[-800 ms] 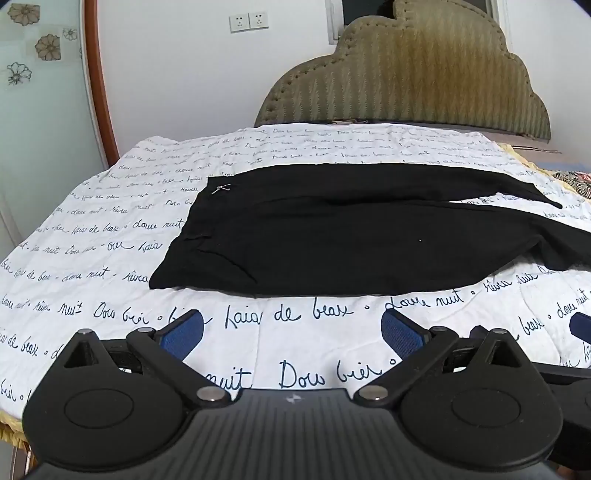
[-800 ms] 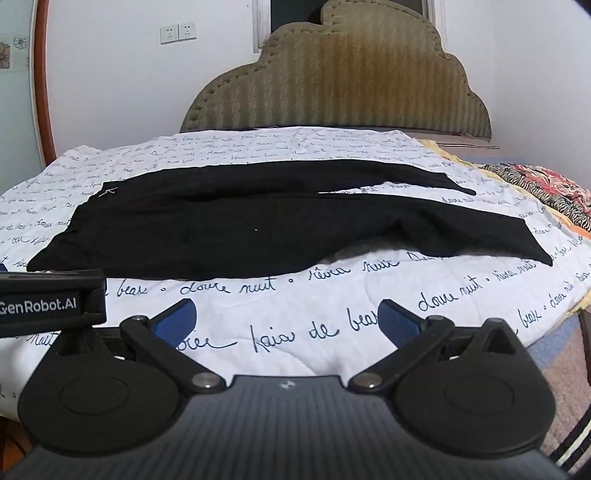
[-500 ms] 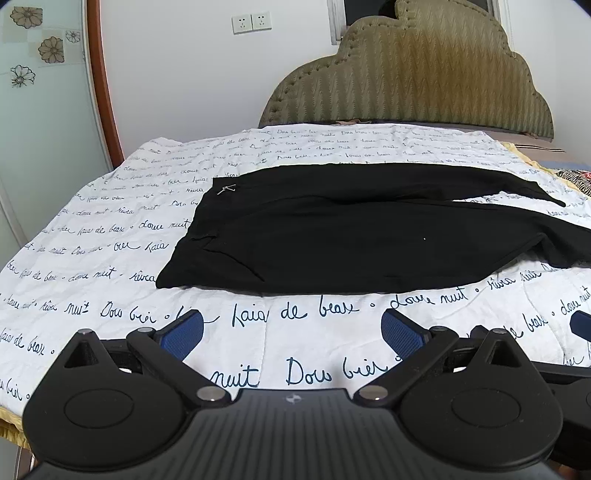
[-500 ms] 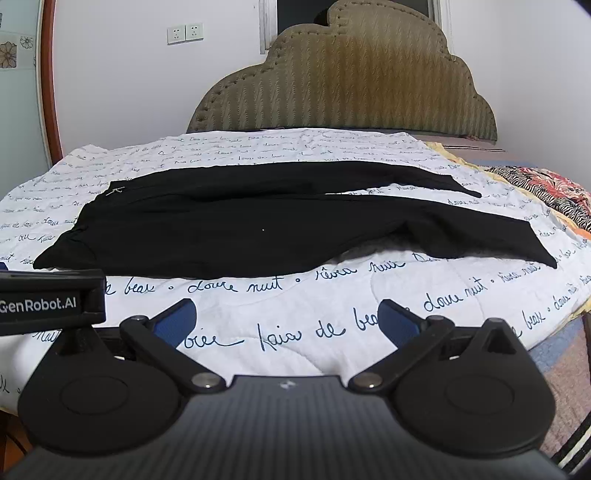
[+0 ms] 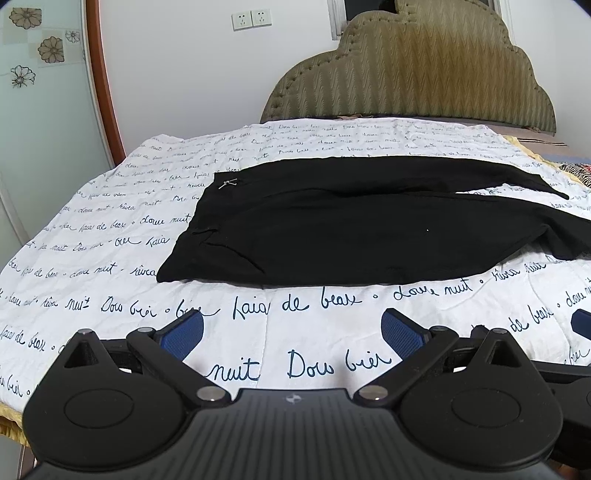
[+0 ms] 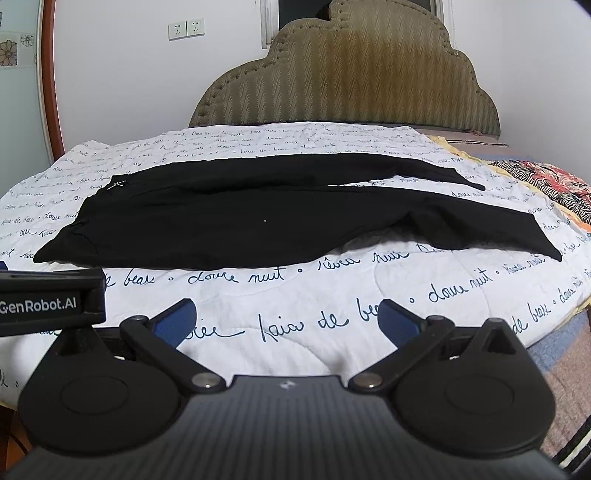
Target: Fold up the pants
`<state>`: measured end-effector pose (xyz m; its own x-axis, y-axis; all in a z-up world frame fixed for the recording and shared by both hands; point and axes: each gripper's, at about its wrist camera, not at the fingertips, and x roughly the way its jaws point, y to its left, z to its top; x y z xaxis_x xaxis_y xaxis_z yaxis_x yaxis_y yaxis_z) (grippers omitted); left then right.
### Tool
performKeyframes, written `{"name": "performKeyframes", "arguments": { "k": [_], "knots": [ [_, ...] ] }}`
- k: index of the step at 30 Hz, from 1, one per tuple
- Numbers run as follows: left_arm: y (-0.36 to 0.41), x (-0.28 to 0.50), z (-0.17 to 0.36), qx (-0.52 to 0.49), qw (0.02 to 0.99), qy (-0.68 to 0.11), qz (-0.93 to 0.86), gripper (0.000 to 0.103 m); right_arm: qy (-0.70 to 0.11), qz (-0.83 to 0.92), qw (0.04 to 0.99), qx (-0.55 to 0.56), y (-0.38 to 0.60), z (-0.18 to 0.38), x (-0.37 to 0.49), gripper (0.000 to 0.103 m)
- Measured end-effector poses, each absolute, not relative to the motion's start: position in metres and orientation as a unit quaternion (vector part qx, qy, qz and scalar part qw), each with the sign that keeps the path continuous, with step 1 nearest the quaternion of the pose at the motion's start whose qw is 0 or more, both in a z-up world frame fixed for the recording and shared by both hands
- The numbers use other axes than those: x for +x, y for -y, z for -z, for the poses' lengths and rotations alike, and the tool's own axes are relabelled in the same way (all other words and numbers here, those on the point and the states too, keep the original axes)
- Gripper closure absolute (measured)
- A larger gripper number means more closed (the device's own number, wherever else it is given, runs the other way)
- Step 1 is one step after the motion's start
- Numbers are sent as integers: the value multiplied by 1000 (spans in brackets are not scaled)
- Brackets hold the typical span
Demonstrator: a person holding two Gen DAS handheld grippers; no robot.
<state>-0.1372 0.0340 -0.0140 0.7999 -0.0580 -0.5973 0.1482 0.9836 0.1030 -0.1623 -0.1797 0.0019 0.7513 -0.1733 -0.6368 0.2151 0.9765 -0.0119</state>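
The white quilt [image 5: 110, 206] on the bed carries repeated dark-blue handwriting; the legible bits read "nuit", "Dou", "de" and "douce nuit", and the words just ahead of the left tool [image 5: 291, 328] read "nuit Dou". In the right wrist view a black block [image 6: 51, 301] at the left edge bears white lettering "GenRobot.AI", its first letter cut by the frame. One pair of black pants [image 5: 351, 225] lies flat on the quilt, ahead of both tools and apart from them, waistband toward the left and two legs running to the right, the far leg narrower and ending in a point. A small silver zip pull [image 5: 227, 183] sits near the waistband's far corner, and one tiny white speck shows on the near leg. There are two tools, each with two blue-padded fingers [image 5: 183, 332]; the left tool stands spread wide over bare quilt with nothing between its pads, and the right tool [image 6: 286, 321] is likewise spread wide and empty. One upholstered olive headboard [image 6: 347, 74] rises beyond the pants, two wall sockets [image 5: 251, 20] sit side by side on the white wall, and a striped patterned cloth [image 6: 543, 184] lies at the bed's right edge. Compared with the earlier frames, the pants sit slightly farther right and lower in the left view, and the quilt's near edge shows a little more; both tools' spread is unchanged.
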Motion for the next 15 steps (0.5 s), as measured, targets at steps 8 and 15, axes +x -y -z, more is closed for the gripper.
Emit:
{"name": "performKeyframes", "arguments": {
  "k": [8,15],
  "knots": [
    [-37,-137,16,72,945,-314,54,0,-348,106,931,15,176,-1,-162,0],
    [-38,-136,17,68,945,-316,57,0,-348,106,932,11,177,0,-161,0]
  ]
}}
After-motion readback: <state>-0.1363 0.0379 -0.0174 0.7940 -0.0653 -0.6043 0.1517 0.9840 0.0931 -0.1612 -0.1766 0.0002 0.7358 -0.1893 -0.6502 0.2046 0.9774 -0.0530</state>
